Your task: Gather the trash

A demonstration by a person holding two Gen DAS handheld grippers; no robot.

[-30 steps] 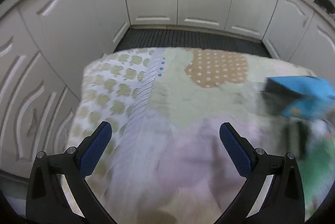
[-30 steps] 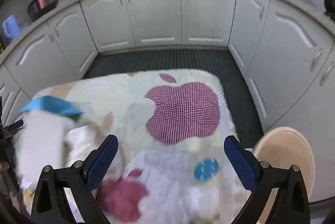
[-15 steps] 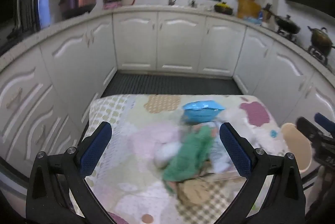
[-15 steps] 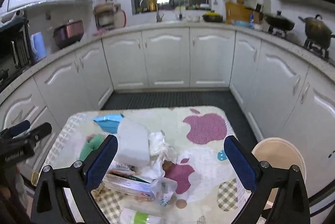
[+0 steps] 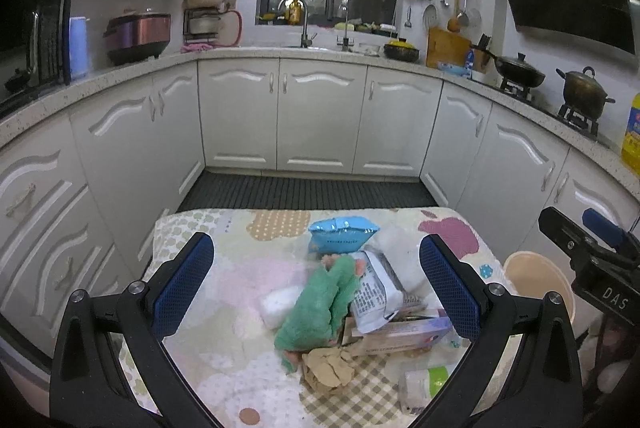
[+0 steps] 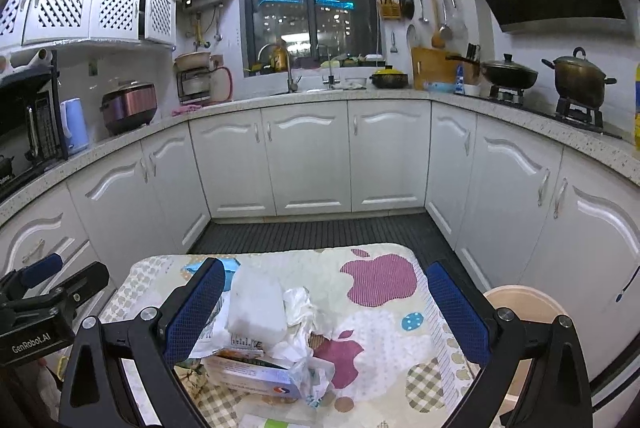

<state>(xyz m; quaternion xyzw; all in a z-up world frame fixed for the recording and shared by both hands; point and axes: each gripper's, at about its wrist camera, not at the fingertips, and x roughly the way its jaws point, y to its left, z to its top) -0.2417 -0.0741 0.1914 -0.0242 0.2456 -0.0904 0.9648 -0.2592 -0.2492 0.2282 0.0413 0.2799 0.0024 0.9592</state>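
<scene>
A heap of trash lies on a small table with a patterned cloth (image 5: 224, 312). In the left wrist view I see a blue snack bag (image 5: 340, 234), a green rag (image 5: 320, 308), a white printed wrapper (image 5: 376, 298), a flat carton (image 5: 400, 334), crumpled brown paper (image 5: 326, 368) and a small white-green bottle (image 5: 424, 382). The right wrist view shows a white pack (image 6: 256, 306), crumpled clear plastic (image 6: 300, 312) and the carton (image 6: 250, 372). My left gripper (image 5: 316, 288) is open above the heap. My right gripper (image 6: 326, 308) is open and empty too, held above the table.
A beige round bin (image 6: 528, 308) stands beside the table's right edge; it also shows in the left wrist view (image 5: 536, 278). White kitchen cabinets (image 6: 304, 155) ring the room, with a dark ribbed floor mat (image 6: 320, 232) beyond the table.
Both grippers have risen and pulled back from close over the cloth. The views now take in the whole table, the trash heap and the kitchen. Both stay open.
</scene>
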